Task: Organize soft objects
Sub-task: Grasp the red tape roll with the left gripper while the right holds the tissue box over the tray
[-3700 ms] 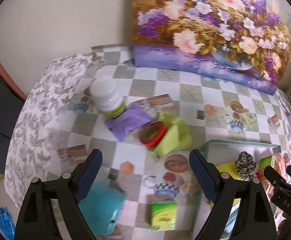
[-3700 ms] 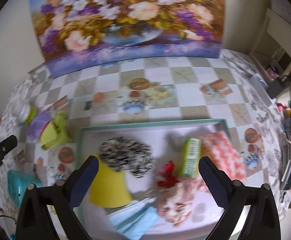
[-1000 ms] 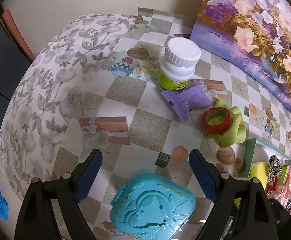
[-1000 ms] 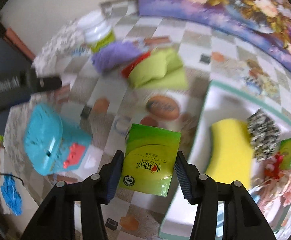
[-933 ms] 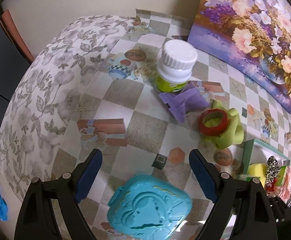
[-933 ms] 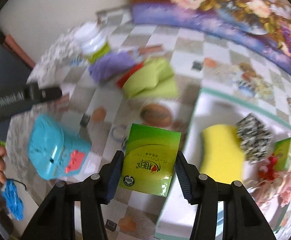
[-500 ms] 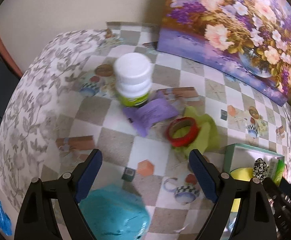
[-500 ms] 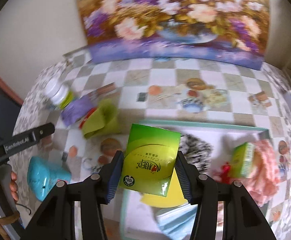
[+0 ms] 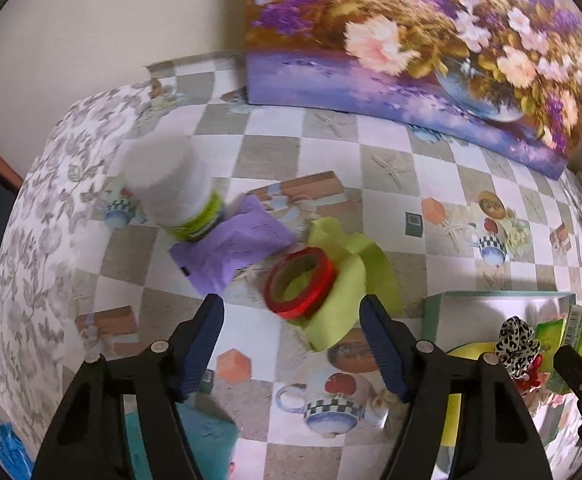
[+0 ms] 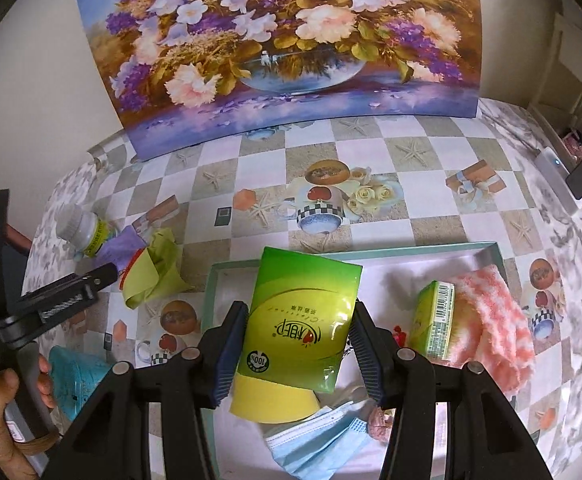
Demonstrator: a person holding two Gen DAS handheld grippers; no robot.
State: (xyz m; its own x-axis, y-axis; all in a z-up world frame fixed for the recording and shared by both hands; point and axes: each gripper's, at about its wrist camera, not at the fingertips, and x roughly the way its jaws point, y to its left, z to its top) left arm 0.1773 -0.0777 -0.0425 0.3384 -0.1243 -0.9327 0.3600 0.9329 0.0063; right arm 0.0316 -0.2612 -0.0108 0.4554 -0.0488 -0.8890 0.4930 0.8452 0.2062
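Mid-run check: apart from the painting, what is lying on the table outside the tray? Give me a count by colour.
White: 1, the bottle
Purple: 1, the packet
Red: 1, the tape roll
Lime green: 1, the cloth
Teal: 1, the case
Total: 5

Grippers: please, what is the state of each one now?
Left gripper: closing, nothing between its jaws.
Right gripper: shut on the green tissue pack.
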